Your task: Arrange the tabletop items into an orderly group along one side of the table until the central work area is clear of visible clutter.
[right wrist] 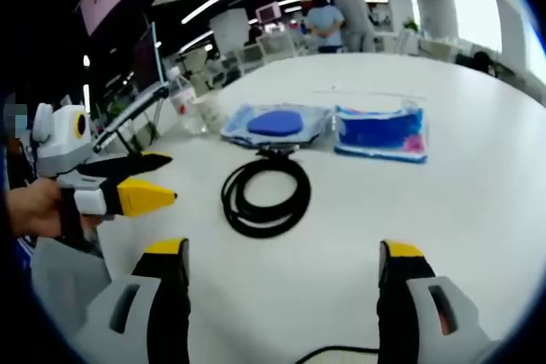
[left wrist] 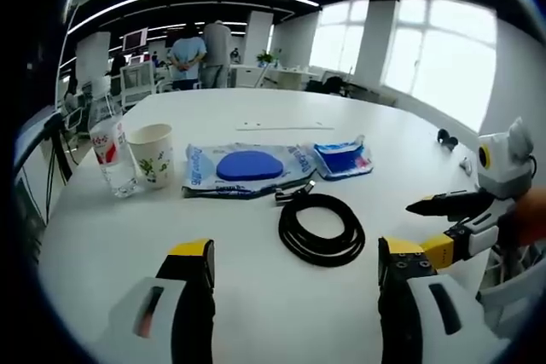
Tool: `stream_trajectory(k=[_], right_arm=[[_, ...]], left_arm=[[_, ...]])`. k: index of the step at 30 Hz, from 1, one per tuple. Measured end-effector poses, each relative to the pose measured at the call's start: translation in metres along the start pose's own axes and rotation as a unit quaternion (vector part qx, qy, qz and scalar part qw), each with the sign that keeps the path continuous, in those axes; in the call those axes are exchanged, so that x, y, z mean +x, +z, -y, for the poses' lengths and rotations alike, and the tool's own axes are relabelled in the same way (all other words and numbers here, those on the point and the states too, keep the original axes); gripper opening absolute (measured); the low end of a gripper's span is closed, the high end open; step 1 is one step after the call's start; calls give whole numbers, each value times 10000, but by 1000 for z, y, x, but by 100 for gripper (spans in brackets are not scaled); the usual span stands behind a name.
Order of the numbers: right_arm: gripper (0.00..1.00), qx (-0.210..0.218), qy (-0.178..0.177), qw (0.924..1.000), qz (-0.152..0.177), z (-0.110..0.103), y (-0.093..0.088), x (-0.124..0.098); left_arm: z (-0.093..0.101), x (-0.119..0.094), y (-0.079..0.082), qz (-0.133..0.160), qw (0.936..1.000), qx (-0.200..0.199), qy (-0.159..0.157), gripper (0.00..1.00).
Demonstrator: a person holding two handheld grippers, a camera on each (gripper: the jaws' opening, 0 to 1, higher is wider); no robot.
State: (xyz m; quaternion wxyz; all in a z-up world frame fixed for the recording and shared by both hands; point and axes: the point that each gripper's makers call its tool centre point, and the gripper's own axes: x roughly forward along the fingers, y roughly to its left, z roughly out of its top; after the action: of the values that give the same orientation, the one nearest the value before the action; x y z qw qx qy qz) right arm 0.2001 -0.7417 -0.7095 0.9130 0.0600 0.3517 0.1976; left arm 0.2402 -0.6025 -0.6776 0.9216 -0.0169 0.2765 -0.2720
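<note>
A black cable coil (left wrist: pixel 320 228) (right wrist: pixel 266 195) lies in the middle of the round white table (left wrist: pixel 256 313), just ahead of both grippers. Behind it lie a flat blue-and-white packet with a blue oval (left wrist: pixel 247 168) (right wrist: pixel 277 123) and a smaller blue packet (left wrist: pixel 341 159) (right wrist: pixel 380 132). Left of them stand a paper cup (left wrist: pixel 153 153) (right wrist: pixel 205 112) and a clear water bottle (left wrist: pixel 111 155) (right wrist: pixel 181 100). My left gripper (left wrist: pixel 296 253) (right wrist: pixel 171 178) is open and holds nothing. My right gripper (right wrist: pixel 281 253) (left wrist: pixel 439 223) is open too, off to the coil's right.
A small black item (left wrist: pixel 444 135) lies near the table's right edge. A thin pale strip (left wrist: pixel 281 127) lies on the far part of the table. Beyond the table, people (left wrist: pixel 188 57) stand among desks and chairs. Bright windows (left wrist: pixel 444 66) line the right wall.
</note>
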Motion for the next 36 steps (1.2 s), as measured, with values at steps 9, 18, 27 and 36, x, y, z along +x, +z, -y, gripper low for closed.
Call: stream_trajectory(k=[9,18,27,36], right_arm=[[93,-38,-11,10000,20,0,-10,-15],[93,-12,25,10000,9,-2,-19,-23],[93,-24,49,9999,87,-2,-24,-35],[93,-39,91,9999,122,-9,-32,-45]], left_arm=[[-1,-12,-8,-21,10000,5,26,79],[2,-24,-9,40,10000,15,60,81],[-3,-37,-12,114,9998,-46,177,81],[-5,-52,-16,188,9995,-39,245,82]])
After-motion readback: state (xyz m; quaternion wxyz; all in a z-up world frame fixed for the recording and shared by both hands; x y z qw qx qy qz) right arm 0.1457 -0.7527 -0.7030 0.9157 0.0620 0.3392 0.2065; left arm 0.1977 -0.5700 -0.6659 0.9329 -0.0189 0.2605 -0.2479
